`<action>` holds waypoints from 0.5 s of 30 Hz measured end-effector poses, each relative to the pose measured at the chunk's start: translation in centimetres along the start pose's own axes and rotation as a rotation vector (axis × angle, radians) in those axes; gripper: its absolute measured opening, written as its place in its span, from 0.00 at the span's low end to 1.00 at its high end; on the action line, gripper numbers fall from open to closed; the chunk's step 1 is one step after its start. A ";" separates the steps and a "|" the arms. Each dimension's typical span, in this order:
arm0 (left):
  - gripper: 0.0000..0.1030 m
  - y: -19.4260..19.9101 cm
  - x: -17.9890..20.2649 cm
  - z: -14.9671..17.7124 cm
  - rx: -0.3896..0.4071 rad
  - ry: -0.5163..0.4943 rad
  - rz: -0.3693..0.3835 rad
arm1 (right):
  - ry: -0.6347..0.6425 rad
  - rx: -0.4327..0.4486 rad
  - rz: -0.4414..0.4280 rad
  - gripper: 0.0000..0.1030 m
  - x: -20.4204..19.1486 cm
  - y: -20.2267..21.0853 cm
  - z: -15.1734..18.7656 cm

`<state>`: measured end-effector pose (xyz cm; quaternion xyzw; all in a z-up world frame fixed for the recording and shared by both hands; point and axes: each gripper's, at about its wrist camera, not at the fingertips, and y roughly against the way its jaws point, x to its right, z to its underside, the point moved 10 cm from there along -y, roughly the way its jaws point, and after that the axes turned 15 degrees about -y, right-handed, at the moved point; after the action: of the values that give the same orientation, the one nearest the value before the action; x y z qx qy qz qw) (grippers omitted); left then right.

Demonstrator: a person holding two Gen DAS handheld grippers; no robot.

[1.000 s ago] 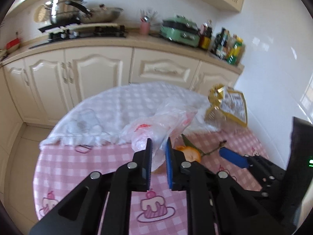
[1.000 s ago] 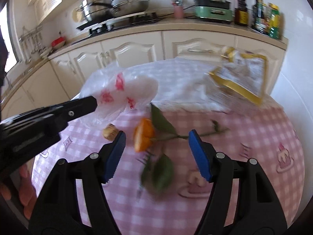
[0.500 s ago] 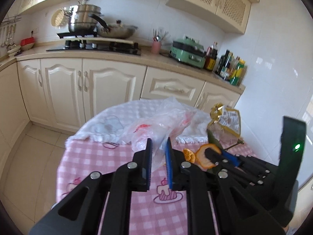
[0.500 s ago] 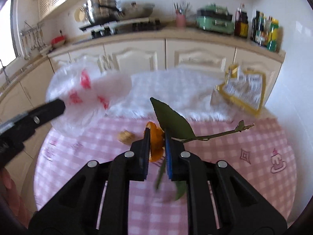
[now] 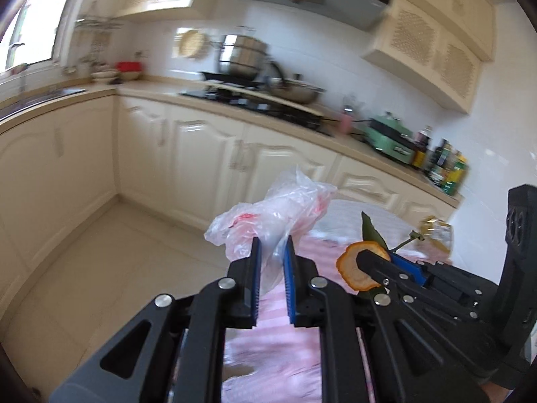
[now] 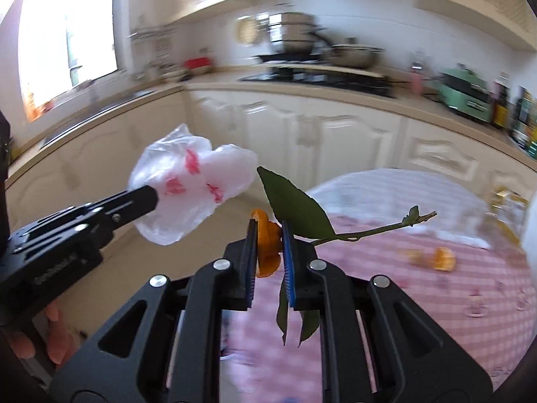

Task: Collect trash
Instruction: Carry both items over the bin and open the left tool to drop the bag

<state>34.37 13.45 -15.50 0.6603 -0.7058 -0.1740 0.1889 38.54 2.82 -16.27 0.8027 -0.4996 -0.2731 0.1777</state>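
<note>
a: where's the trash right now?

b: both pieces are up off the tabletop (image 6: 453, 302). the left gripper (image 5: 271, 263) is clamped on a crumpled plastic bag (image 5: 268, 215), and the right gripper (image 6: 269, 247) is pinched shut on an orange peel (image 6: 266, 245) with a leafy stem (image 6: 352, 233) sticking out sideways.

a: how will they handle?

b: i'd say both are featherlight. the bag is soft and slick, so a bunched fold is the place to hold it. the peel is limp and could tear; the pads sit on its thick middle, which looks sound. the stem is springy and may snag.

a: anything left?

b: more peel bits (image 6: 436, 258) lie on the checked cloth.
</note>
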 end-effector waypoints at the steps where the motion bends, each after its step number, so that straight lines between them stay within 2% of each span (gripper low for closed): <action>1: 0.11 0.4 -1.3 0.6 -0.009 0.006 -0.020 | 0.023 -0.017 -0.016 0.14 -1.8 -0.7 0.7; 7: 0.12 1.1 -9.8 5.6 -0.109 0.071 -0.132 | 0.127 -0.152 -0.104 0.14 -9.8 -6.5 6.4; 10: 0.11 0.6 -13.2 8.4 -0.152 0.110 -0.168 | 0.170 -0.222 -0.123 0.14 -12.1 -9.5 9.7; 15: 0.12 -2.6 -16.2 13.6 -0.263 0.159 -0.173 | 0.204 -0.355 -0.149 0.14 -13.4 -14.0 15.0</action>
<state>30.81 29.33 -29.24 0.6999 -0.6001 -0.2279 0.3132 34.46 20.77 -32.45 0.8171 -0.3623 -0.2866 0.3449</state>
